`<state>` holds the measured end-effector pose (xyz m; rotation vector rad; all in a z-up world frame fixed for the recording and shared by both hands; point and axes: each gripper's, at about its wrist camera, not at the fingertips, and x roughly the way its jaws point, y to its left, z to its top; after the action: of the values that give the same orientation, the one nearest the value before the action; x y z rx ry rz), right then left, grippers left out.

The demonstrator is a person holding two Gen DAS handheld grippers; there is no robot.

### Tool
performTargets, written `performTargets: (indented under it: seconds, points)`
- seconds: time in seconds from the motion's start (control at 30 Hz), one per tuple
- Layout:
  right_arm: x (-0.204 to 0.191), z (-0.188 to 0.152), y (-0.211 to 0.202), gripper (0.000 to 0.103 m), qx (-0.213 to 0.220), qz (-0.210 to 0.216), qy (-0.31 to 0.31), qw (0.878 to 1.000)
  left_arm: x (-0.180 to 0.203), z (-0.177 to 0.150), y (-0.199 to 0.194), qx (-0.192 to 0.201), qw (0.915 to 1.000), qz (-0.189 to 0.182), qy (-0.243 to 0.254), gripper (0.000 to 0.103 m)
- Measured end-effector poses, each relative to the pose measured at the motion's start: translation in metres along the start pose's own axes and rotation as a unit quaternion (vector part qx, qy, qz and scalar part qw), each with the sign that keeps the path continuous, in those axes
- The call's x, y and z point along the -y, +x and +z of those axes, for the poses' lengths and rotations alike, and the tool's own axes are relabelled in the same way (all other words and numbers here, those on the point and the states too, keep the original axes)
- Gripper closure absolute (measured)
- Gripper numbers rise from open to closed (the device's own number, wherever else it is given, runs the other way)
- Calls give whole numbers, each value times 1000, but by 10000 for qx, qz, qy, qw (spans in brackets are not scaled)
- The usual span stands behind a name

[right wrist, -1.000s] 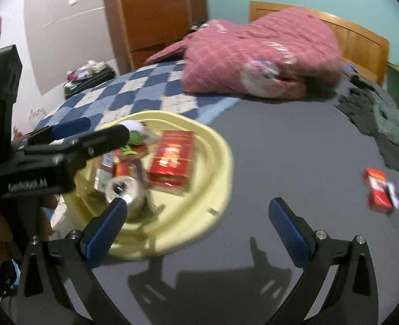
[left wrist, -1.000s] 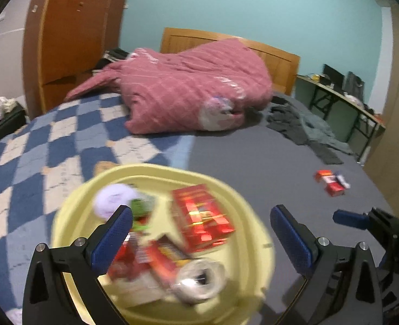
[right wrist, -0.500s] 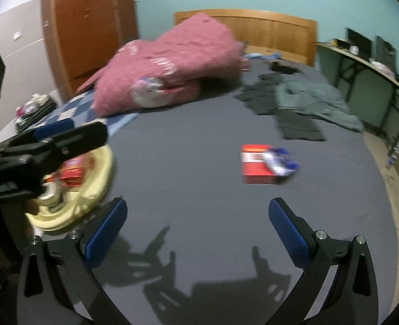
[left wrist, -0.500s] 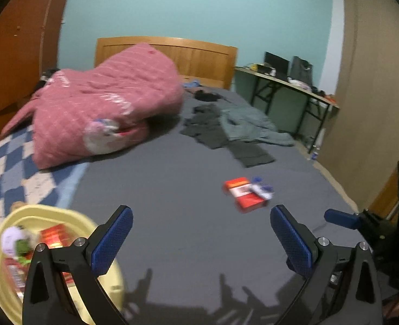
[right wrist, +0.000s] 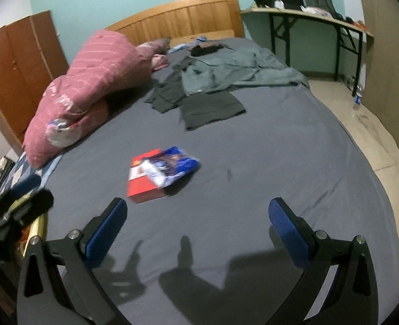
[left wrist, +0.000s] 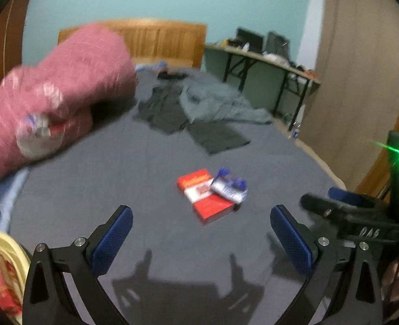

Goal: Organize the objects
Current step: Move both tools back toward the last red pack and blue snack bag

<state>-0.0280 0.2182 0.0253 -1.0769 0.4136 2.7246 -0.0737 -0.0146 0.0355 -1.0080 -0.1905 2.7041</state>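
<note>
Both cameras have swung away from the yellow basin (left wrist: 8, 246), which now shows only at the left view's lower-left edge with a red packet inside; a second ago it filled the foreground. Left gripper (left wrist: 200, 237) hovers over the grey bedsheet (left wrist: 96, 189), jaws spread wide and empty. Right gripper (right wrist: 198, 230) hovers likewise, wide apart, nothing between its pads. Ahead of both, apart from the fingertips, lies a red box (right wrist: 142, 181) with a blue-and-white packet (right wrist: 172, 166) resting on its far corner. Farther off lie dark clothes (right wrist: 210, 108), a pink quilt (right wrist: 91, 86), then the wooden headboard (right wrist: 188, 19).
</note>
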Motion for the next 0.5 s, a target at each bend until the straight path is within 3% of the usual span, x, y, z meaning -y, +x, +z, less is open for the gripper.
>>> performTargets:
  seconds: [0.1, 0.2, 0.37, 0.5]
  points:
    - [10, -3, 14, 0, 48, -40, 129, 9999, -14, -2, 15, -141, 9996, -31, -227, 0]
    - [17, -14, 26, 0, -154, -54, 181, 9997, -22, -5, 22, -200, 9996, 164, -152, 0]
    - [16, -25, 36, 0, -378, -116, 41, 9992, -30, -8, 32, -383, 9984, 99, -399, 0]
    - [10, -28, 34, 0, -390, -102, -82, 9992, -29, -8, 24, -263, 9986, 104, -440, 0]
